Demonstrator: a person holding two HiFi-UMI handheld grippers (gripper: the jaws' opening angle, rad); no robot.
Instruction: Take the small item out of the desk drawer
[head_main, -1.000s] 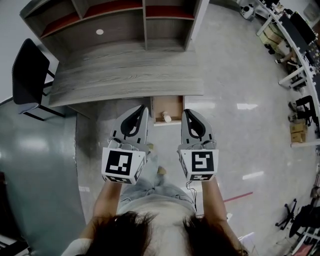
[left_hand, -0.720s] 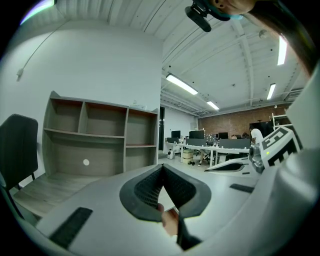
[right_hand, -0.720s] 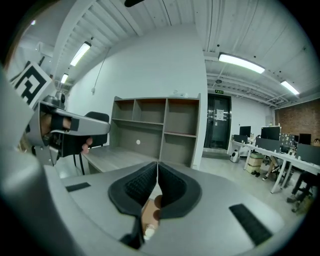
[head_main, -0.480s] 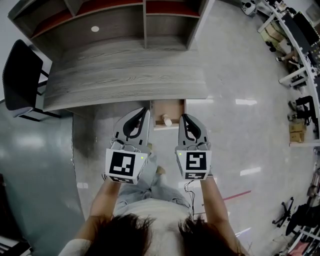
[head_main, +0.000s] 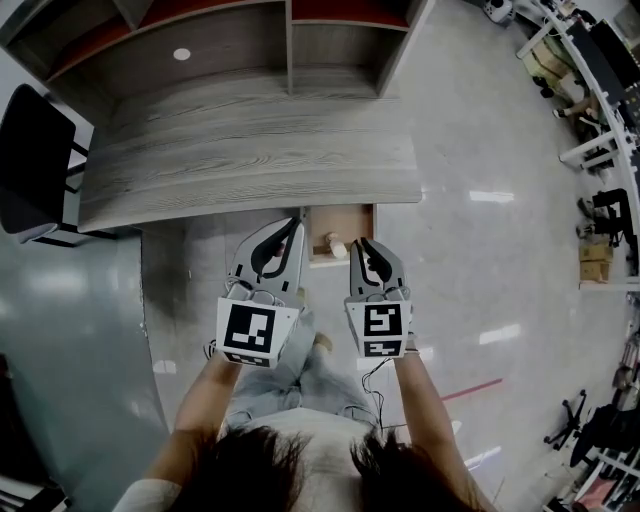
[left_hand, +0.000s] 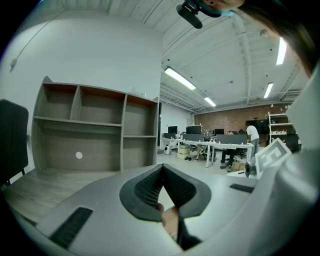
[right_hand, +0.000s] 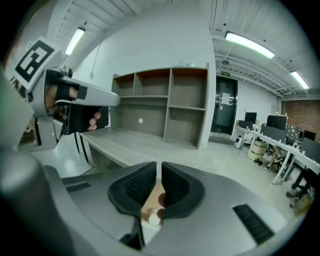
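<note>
The wooden drawer (head_main: 338, 216) stands pulled out from under the grey desk's (head_main: 250, 150) front edge. A small white item (head_main: 335, 245) lies near the drawer's front. The same item (right_hand: 151, 216) shows through the right jaws in the right gripper view. My left gripper (head_main: 293, 222) hangs just left of the drawer, shut and empty. My right gripper (head_main: 360, 243) hovers beside the drawer's front right corner, close to the item, shut with nothing between its pads. In their own views the left gripper (left_hand: 162, 167) and the right gripper (right_hand: 158, 165) point at the desk and shelves.
An open shelf unit (head_main: 290, 40) stands on the desk's far side, with a small white disc (head_main: 181, 54) on its back wall. A black chair (head_main: 35, 165) sits at the desk's left end. Office desks and chairs (head_main: 600, 90) line the far right. A glossy floor surrounds me.
Both grippers have sunk and moved forward toward the open drawer, the right one more. Both sets of jaws look unchanged.
</note>
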